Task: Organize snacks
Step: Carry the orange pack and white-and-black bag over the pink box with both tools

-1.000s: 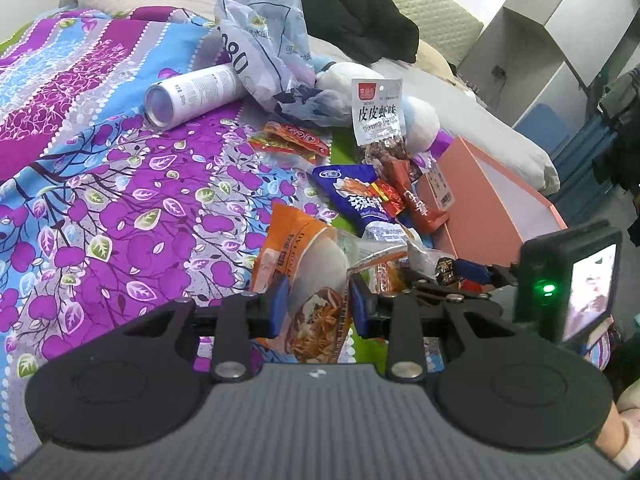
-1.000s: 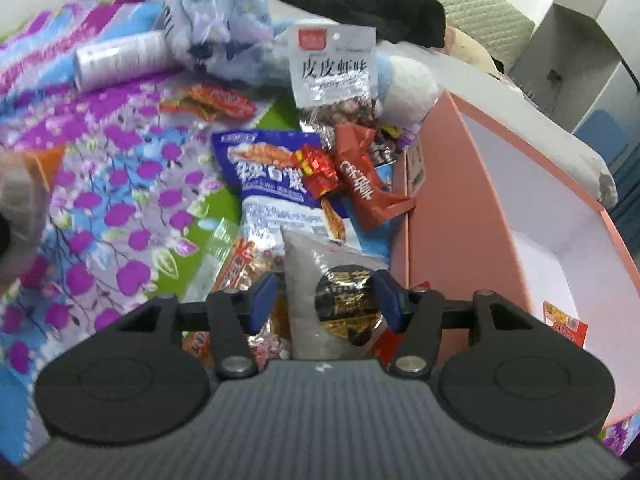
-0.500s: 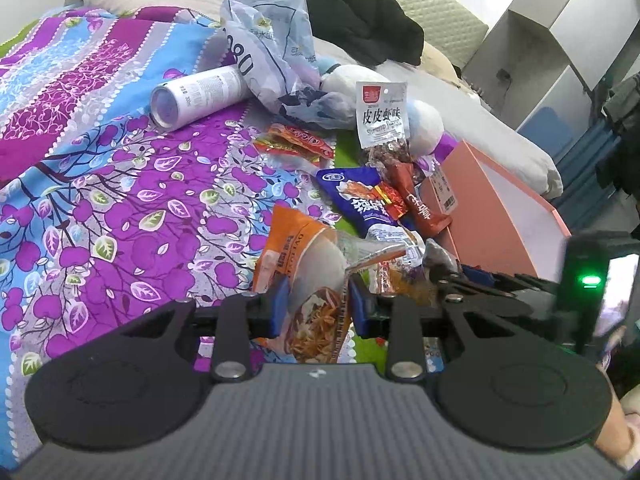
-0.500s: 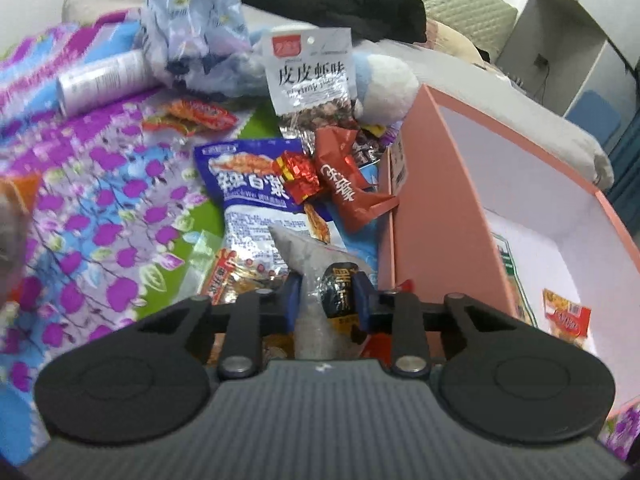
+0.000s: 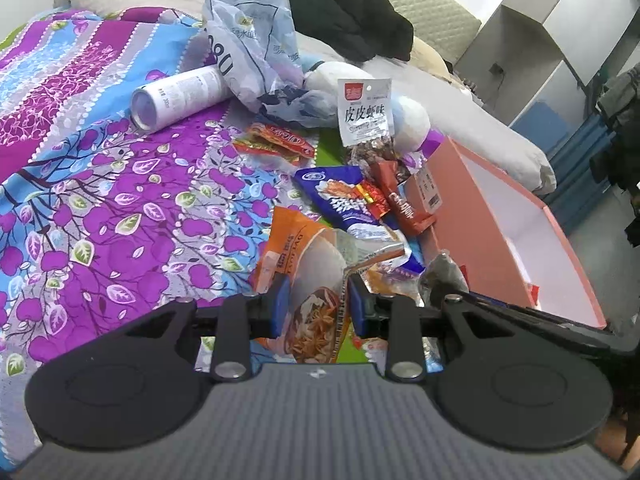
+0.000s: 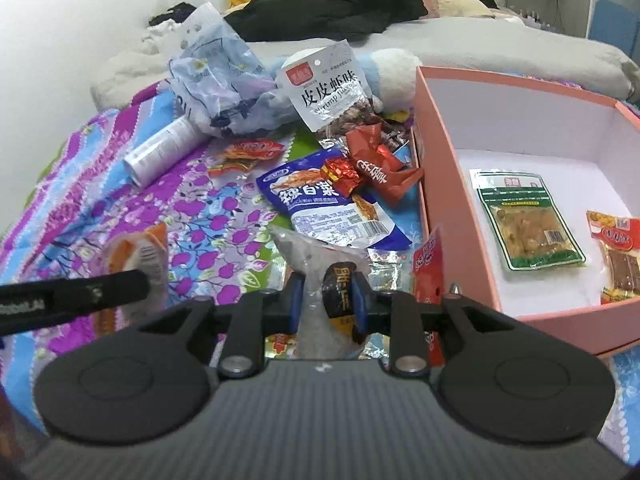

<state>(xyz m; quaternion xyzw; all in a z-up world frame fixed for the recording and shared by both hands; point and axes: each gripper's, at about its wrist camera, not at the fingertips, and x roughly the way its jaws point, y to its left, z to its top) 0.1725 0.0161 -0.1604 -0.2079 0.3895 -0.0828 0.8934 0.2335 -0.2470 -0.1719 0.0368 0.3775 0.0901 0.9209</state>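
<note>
Crinkly clear snack pouch [image 6: 320, 280], black round label, between padded jaws.

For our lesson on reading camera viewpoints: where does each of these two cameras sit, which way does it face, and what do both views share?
Left wrist: sits behind the left hand-held gripper, looking forward and down across the bedspread; its fingers pinch an orange snack packet.
Right wrist: sits behind the right hand-held gripper, angled down at the pink box; its fingers pinch a grey snack packet.
Shared: the blue snack bag, the shrimp-flavour packet and the box.
</note>
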